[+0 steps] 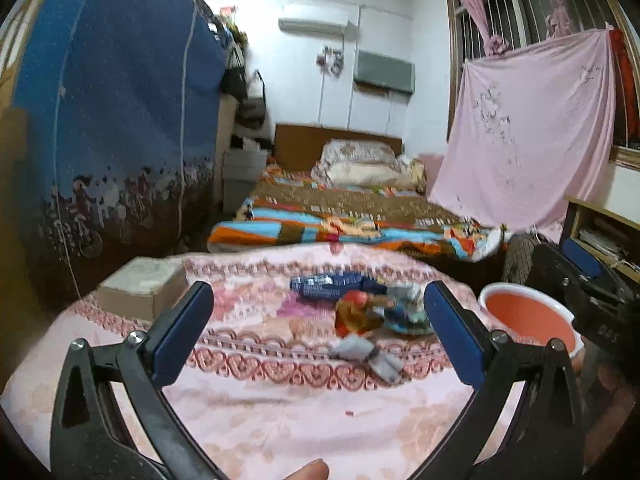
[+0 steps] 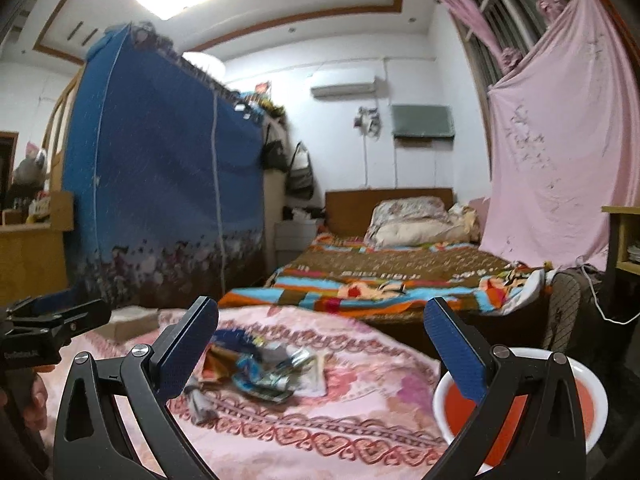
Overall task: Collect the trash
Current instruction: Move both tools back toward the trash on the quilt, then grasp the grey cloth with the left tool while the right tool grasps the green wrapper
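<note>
A pile of crumpled wrappers [image 1: 376,308] lies on the pink patterned bedcover [image 1: 280,408], with a dark blue packet [image 1: 332,286] behind it and grey scraps [image 1: 368,354] in front. The pile also shows in the right wrist view [image 2: 264,368]. An orange basin with a white rim [image 1: 528,318] stands to the right of the bed, also in the right wrist view [image 2: 588,404]. My left gripper [image 1: 318,332] is open and empty, short of the pile. My right gripper [image 2: 320,344] is open and empty, above the bedcover, right of the pile.
A cardboard box [image 1: 140,284] sits on the cover at the left. A blue fabric wardrobe [image 1: 120,120] stands left. A second bed with a colourful blanket [image 1: 352,216] lies beyond. A pink sheet [image 1: 528,128] hangs right, by a shelf [image 1: 600,232].
</note>
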A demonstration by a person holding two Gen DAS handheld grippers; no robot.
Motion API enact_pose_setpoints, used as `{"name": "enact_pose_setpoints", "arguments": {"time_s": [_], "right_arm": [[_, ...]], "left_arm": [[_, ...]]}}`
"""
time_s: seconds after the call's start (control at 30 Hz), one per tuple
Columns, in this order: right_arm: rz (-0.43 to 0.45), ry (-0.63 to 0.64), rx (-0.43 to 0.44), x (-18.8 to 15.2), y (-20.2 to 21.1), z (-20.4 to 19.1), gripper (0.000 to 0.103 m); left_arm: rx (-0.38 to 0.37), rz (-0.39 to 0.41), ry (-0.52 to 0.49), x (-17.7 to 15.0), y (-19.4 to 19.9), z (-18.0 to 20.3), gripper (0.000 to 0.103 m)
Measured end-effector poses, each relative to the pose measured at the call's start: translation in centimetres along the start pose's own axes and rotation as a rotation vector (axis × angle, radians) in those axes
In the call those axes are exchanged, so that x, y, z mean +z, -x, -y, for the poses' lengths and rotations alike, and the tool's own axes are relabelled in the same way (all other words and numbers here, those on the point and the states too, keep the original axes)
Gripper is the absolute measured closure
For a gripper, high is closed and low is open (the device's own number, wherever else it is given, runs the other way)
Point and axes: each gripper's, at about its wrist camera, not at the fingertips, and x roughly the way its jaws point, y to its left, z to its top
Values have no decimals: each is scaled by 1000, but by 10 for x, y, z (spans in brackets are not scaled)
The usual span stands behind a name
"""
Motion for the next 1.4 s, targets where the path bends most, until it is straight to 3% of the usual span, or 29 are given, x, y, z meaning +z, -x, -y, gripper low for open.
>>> {"name": "enact_pose_setpoints", "arguments": {"time_s": [0.33,0.73,0.9,1.07,1.17,1.4], "right_arm": [[-155,10,28,-11,-25,-5,0],[-361,-65,51,-27,-58,2,1],[-424,-77,51,-33,-68,3,3],[-485,-89,68,-37,-81,3,12],[-520,-100,93,-40,-88,1,21],[-605,-60,174,-44,-113,-23,21]], "left_arm": [[-57,-186,26,-10,-27,1,13],[-178,-506,56,-27,-91,10,53],[-210,-546,78,-28,-101,13,67],[-225,-557,108,-29,-102,8,89],[-217,-549,120,-28,-100,4,93],[-202,-536,150,-26,-98,-9,100]]}}
